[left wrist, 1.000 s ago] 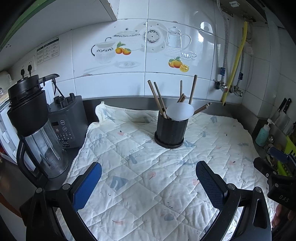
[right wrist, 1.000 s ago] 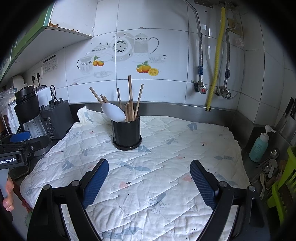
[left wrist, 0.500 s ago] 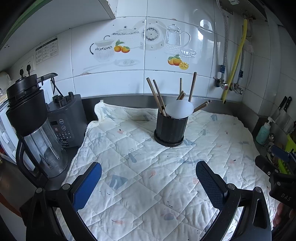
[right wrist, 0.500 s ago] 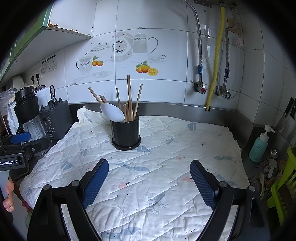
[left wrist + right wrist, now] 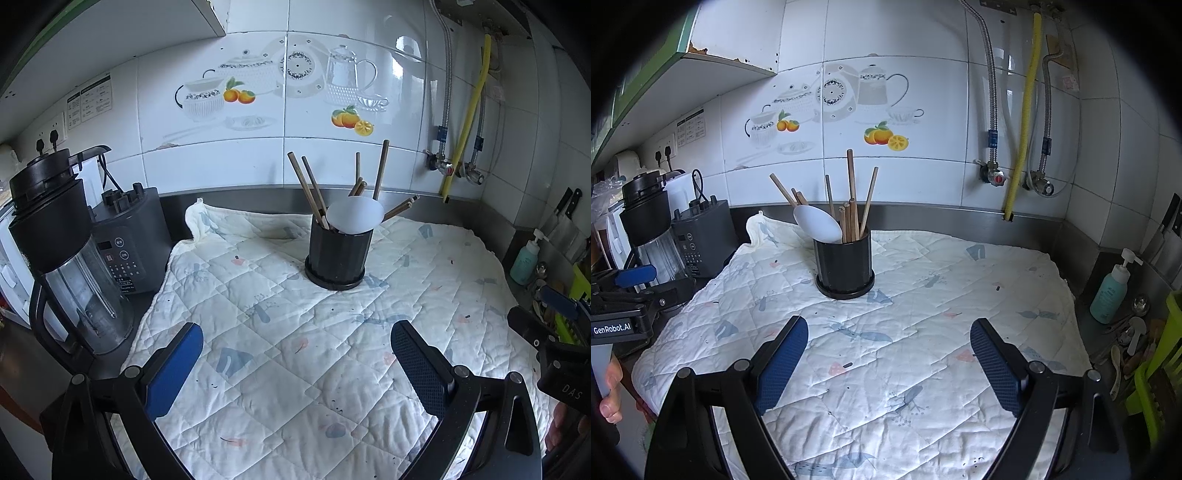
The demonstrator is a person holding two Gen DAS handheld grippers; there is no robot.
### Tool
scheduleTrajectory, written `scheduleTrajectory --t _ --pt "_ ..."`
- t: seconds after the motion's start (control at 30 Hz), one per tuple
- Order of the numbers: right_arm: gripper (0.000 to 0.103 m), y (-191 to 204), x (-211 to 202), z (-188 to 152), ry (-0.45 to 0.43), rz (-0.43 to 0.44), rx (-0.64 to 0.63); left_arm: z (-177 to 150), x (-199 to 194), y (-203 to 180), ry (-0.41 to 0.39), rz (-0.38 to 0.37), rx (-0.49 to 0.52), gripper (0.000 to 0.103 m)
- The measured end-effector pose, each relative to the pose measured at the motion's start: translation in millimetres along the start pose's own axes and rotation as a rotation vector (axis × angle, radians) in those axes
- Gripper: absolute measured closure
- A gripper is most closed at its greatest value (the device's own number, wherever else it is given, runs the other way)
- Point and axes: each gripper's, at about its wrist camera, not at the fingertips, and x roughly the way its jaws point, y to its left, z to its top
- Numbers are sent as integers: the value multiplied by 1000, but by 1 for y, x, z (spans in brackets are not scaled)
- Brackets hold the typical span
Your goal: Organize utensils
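Note:
A black utensil holder (image 5: 338, 254) stands upright on a white quilted mat (image 5: 295, 332); it also shows in the right wrist view (image 5: 844, 266). It holds several wooden chopsticks (image 5: 309, 188) (image 5: 851, 192) and a white spoon (image 5: 354, 219) (image 5: 818, 223). My left gripper (image 5: 295, 369) is open and empty, held above the mat in front of the holder. My right gripper (image 5: 888, 360) is open and empty, also above the mat short of the holder.
A blender (image 5: 62, 251) and its grey base (image 5: 127, 240) stand left of the mat. A soap bottle (image 5: 1112, 291), loose spoons (image 5: 1134, 332) and a green rack (image 5: 1160, 369) sit at the right. A tiled wall with pipes (image 5: 1027, 129) is behind.
Both grippers have drifted very slightly; the view of the holder shifts a little. Nothing was picked up or let go.

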Motion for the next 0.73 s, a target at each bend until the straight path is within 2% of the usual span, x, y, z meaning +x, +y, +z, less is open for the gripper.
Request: scheduleTrajectory --t 0.73 --pt "5 2 -1 0 -2 4 3 -1 -3 -5 -8 -14 19 0"
